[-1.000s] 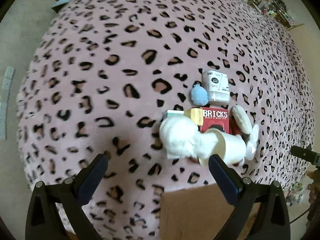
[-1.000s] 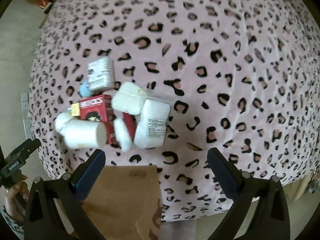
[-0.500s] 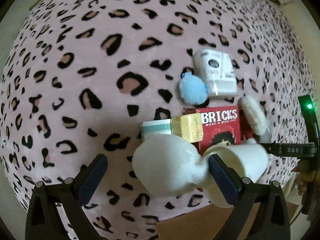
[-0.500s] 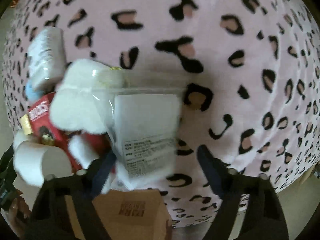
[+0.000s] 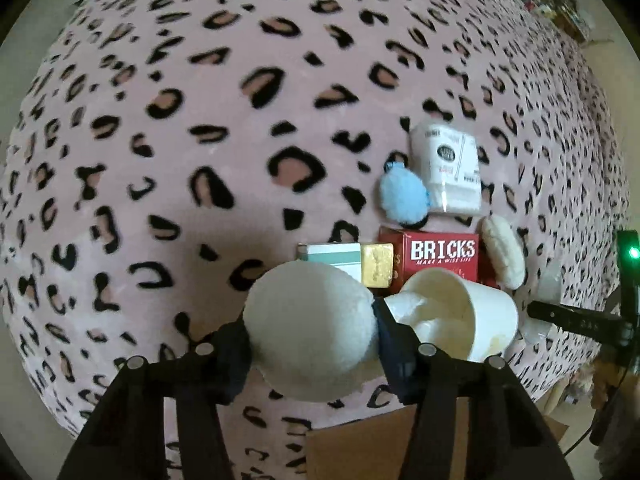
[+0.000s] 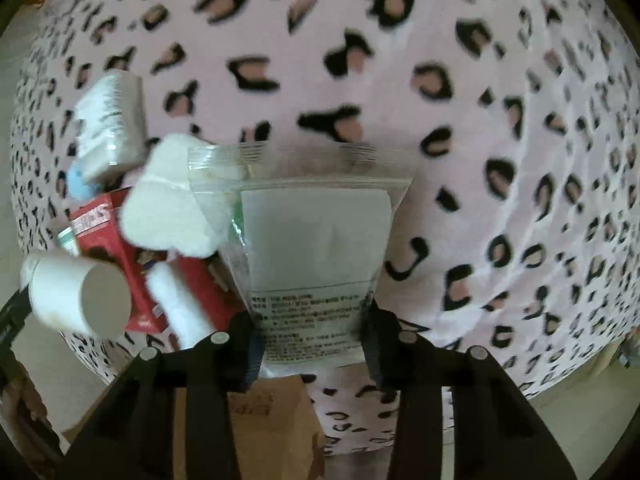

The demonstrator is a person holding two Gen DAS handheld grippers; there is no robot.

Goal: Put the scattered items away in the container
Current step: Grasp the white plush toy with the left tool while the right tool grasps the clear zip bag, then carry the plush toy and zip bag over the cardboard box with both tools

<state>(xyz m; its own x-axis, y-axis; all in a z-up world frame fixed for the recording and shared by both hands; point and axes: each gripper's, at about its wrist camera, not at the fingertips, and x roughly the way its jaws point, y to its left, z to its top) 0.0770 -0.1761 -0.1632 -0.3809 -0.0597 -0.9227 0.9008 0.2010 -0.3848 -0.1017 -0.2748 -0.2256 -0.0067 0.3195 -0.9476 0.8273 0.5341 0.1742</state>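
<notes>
A pile of small items lies on a pink leopard-print blanket (image 5: pixel 200 140). My left gripper (image 5: pixel 312 340) points down at it. Its jaws are closing on a white fluffy ball (image 5: pixel 308 320), and both pads press its sides. Just behind the ball are a white paper cup (image 5: pixel 460 320), a red BRICKS box (image 5: pixel 440 252) and a gold cube (image 5: pixel 377 265). My right gripper (image 6: pixel 312 344) has its jaws closing on the near end of a clear zip packet (image 6: pixel 316 248) with a white pad inside. A brown paper bag (image 6: pixel 268 420) sits below both grippers.
A blue pom-pom (image 5: pixel 402 196), a white wrapped pack (image 5: pixel 448 168), a teal-and-white box (image 5: pixel 328 254) and a flat white puff (image 5: pixel 504 256) crowd the pile. In the right wrist view the cup (image 6: pixel 76 292) and red box (image 6: pixel 104 232) lie left of the packet. The blanket drops off near the bag.
Both grippers have come down onto the pile. The left jaws went from wide open to closed around the fluffy ball. The right jaws closed onto the clear packet.
</notes>
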